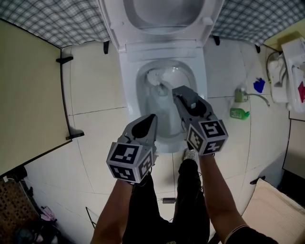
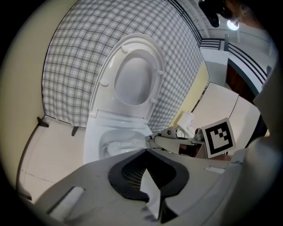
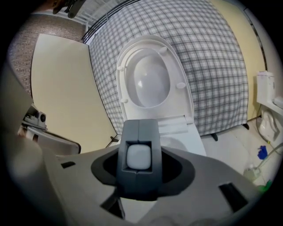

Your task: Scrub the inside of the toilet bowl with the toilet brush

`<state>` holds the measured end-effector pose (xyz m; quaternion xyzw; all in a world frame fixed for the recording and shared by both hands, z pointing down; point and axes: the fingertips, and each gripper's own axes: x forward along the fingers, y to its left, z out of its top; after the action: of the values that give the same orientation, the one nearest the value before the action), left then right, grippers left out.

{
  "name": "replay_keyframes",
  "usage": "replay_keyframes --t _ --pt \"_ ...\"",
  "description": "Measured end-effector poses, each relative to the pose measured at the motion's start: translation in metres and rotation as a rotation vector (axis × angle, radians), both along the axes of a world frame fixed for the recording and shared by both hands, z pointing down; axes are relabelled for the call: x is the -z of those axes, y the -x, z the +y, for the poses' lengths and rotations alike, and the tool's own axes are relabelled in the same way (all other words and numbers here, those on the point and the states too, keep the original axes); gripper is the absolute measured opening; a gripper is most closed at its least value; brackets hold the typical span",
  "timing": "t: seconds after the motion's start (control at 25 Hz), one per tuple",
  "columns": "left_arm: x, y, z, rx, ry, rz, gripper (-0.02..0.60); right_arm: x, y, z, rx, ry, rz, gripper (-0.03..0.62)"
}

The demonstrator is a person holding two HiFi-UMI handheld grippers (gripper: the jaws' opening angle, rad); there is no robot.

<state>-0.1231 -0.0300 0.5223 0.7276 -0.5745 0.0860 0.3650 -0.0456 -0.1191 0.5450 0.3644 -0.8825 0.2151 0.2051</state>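
The white toilet stands with seat and lid raised against the checked wall. My right gripper hangs over the bowl's right side, shut on the dark grey handle of the toilet brush. The brush's whitish head sits inside the bowl near its far left wall, and shows in the left gripper view as the brush head. My left gripper hovers above the bowl's near left rim, jaws closed to a point with nothing between them.
A green bottle and a blue item sit on the tiled floor right of the toilet, near a white fixture. A cream panel fills the left. My legs and a shoe stand before the bowl.
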Motion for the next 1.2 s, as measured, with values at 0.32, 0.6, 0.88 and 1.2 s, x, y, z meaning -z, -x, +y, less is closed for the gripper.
replay_keyframes --t 0.32,0.6,0.88,1.2 --pt "-0.007 0.010 0.005 0.010 0.017 0.000 0.009 0.000 0.038 0.023 0.143 -0.118 0.058 0.196" --pt "-0.014 0.006 0.002 0.000 0.028 0.004 0.009 0.002 0.041 0.017 0.181 -0.270 0.154 0.192" --pt "-0.016 0.000 0.005 -0.023 0.045 0.003 0.009 0.003 0.028 0.008 0.135 -0.332 0.260 0.192" --pt "-0.012 -0.001 0.006 -0.043 0.045 -0.007 0.009 0.005 -0.012 0.001 -0.071 -0.284 0.314 0.192"
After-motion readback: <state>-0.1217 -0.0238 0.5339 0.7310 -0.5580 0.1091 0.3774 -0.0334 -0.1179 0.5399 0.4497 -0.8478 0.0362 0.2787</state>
